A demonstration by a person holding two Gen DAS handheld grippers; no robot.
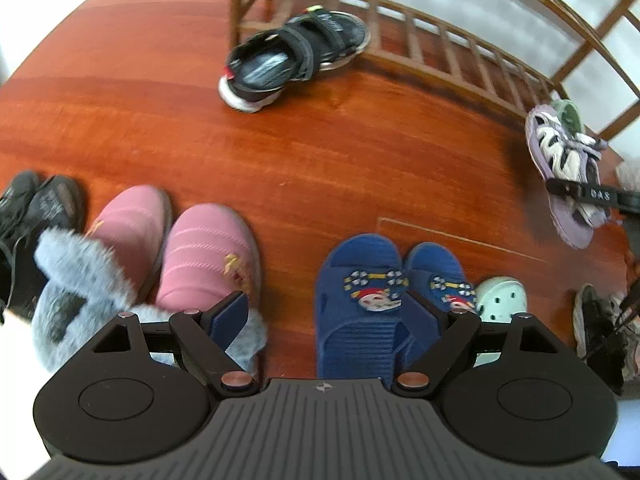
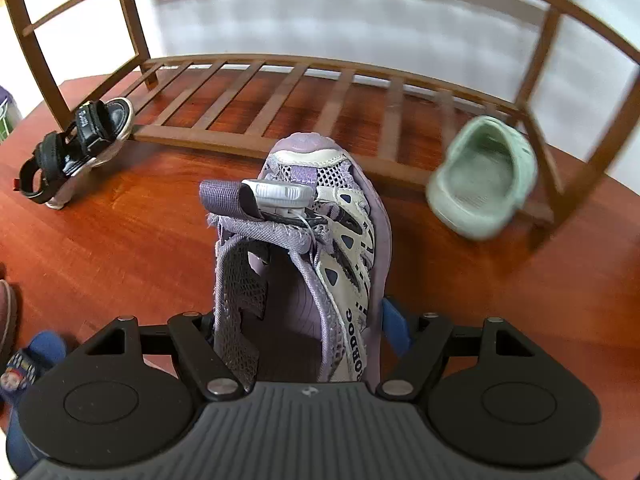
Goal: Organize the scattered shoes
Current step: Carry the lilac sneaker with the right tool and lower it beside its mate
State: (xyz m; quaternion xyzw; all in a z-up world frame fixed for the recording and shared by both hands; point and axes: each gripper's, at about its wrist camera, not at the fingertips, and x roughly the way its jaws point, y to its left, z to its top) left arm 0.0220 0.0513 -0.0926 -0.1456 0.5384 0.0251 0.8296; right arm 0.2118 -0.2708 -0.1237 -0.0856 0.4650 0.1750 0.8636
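Can't see right gripper [image 2: 298,320] fingertips, buried by purple sandal [image 2: 320,248], black sneaker [image 1: 28,236] cut off at my left-wrist frame edge, green clog [image 2: 482,178] motion-blurred, rack [image 2: 280,92] top out of frame

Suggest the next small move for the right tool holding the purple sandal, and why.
Probably carry it forward and set it on the bottom slats of the wooden rack. The right tool is shut on the purple sandal, toe pointing at the rack, and the slats straight ahead look bare. A green clog leans at the rack's right end, so aim left of it.
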